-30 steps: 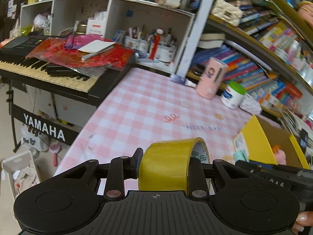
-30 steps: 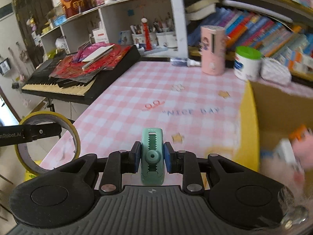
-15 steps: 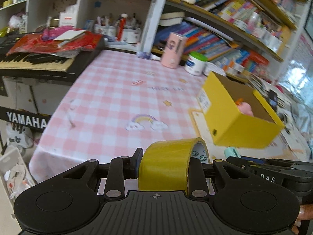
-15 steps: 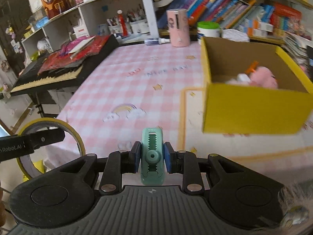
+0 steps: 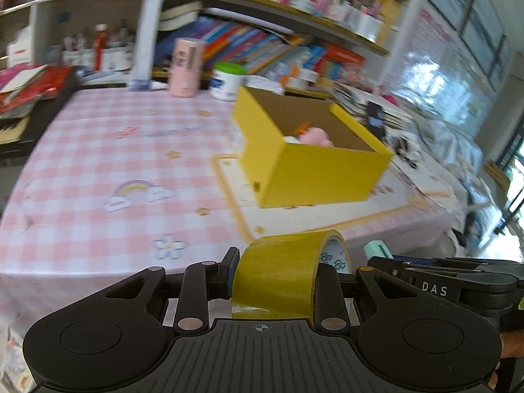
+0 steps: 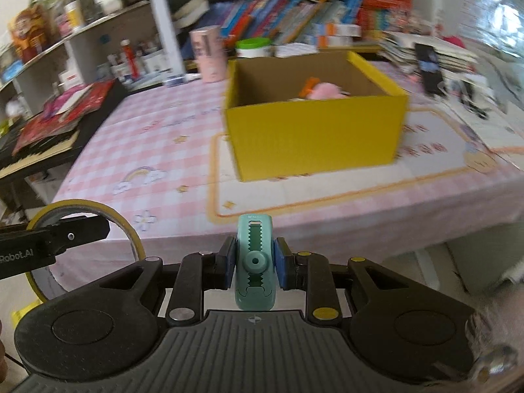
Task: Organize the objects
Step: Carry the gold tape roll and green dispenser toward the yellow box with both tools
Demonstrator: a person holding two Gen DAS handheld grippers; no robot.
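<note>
Grippers side by side, short of the table edge. Your left gripper [image 5: 281, 281] clamps a yellow tape roll [image 5: 278, 273]; your right gripper [image 6: 254, 263] pinches a green clip [image 6: 254, 262] — both loads off the tablecloth [image 6: 147, 137]. Ahead of both stands the yellow box [image 6: 314, 131] — open, a pink toy [image 6: 327, 91] inside.

tape roll [image 5: 275, 271]: glossy yellow outside, white core with green marks
small holder [image 6: 255, 262]: mint green, toothed slot
box [image 6: 314, 131]: bright yellow outside, brown inside
toy in box [image 6: 327, 92]: pink
worktop cloth [image 5: 98, 150]: pink-and-white check, rainbow, stars
tall can [image 5: 186, 67]: pale pink
jar [image 5: 227, 80]: white, green lid
</note>
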